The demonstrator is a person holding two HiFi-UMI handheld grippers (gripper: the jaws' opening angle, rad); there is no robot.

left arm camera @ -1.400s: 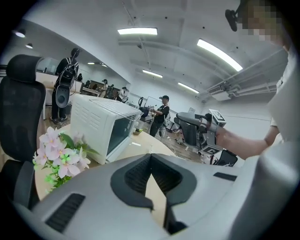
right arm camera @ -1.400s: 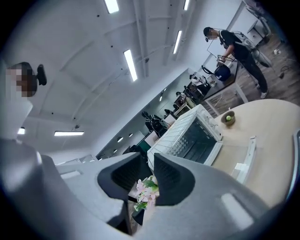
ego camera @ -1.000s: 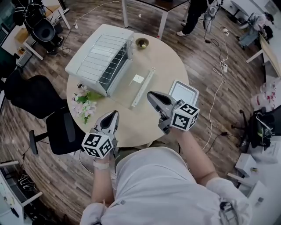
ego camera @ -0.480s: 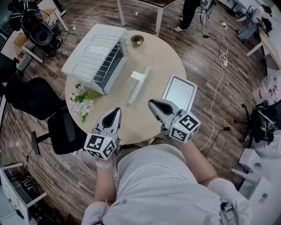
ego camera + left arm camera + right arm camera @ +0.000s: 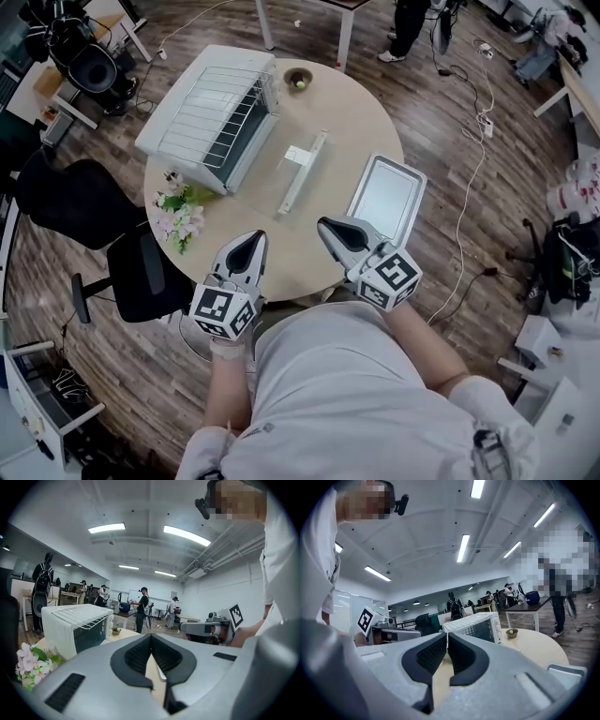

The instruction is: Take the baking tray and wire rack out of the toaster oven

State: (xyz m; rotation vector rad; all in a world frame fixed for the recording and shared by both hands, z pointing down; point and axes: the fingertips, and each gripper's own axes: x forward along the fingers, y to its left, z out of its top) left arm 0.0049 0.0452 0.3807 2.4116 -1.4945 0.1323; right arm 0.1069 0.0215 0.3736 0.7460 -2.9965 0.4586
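Pale wood shows all round the baking tray (image 5: 386, 197), which lies flat at the right of the round surface (image 5: 328, 112), well apart from the white toaster oven (image 5: 242, 150) at upper left. The wire rack (image 5: 208, 111) sits on the oven's roof, so both look to be out already. The left tongs (image 5: 249, 241) and right tongs (image 5: 328, 225) hover over the near edge at lower centre, each pinched shut on nothing. What's left is probably clearing off. I'd keep both level, draw them straight toward the person, and steer clear of the flowers (image 5: 178, 214) at the left rim and the tray's near corner.
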